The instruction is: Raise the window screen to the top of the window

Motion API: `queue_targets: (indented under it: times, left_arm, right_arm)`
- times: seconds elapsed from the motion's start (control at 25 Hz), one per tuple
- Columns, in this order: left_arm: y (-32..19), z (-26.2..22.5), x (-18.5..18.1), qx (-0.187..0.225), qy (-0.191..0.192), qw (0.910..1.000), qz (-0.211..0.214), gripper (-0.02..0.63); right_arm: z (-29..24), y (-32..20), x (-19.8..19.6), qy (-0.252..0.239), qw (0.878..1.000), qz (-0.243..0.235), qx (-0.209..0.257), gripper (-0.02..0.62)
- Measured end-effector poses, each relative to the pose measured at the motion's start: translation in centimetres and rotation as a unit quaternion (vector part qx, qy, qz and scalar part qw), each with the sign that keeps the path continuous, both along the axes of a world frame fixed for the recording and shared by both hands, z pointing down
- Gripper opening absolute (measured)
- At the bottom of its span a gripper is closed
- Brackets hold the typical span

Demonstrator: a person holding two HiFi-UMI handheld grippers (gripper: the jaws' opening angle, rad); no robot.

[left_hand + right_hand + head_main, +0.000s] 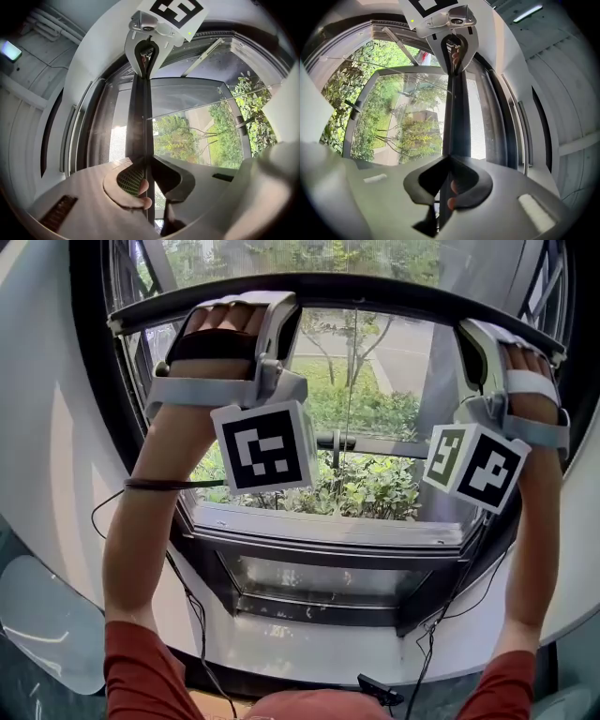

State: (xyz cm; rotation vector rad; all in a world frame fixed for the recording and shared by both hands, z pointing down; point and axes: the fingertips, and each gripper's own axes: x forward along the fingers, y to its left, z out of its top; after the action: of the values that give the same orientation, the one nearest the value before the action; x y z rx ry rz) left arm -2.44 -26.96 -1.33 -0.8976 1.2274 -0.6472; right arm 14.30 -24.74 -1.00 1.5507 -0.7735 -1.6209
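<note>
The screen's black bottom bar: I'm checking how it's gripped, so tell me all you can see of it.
The black bar is a slim, matte, metal-looking rail running side to side, roughly level, high in the head view. Fine grey mesh sits above it; clear glass shows below. The left gripper and right gripper each clamp it, one near either end.

Black screen bar (375, 292), red sleeves (141, 673)
</note>
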Motion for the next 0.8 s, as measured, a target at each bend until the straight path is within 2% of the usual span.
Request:
queue_targets:
  times: [0.16,0.36,0.52,0.8]
  left_arm:
    - [0.0,-0.8,-0.1,0.01,0.008,0.9999,-0.001,0.052]
    - [-0.3,-5.0,0.1,0.006,0.008,0.9999,-0.005,0.052]
    - [-0.3,-5.7,0.0,0.028,0.015,0.9995,-0.005,0.054]
    - [-0.7,-9.5,0.0,0.021,0.025,0.9995,0.0,0.054]
  right_arm:
    - [-0.9,0.0,-0.1,0.002,1.0,0.006,0.01,0.031]
    - [-5.4,-0.1,0.1,0.004,1.0,0.014,0.009,0.032]
    - [-6.1,-0.2,0.0,0.007,0.999,0.018,0.027,0.032]
    - [-10.4,-0.4,-0.3,0.013,0.999,0.031,0.037,0.034]
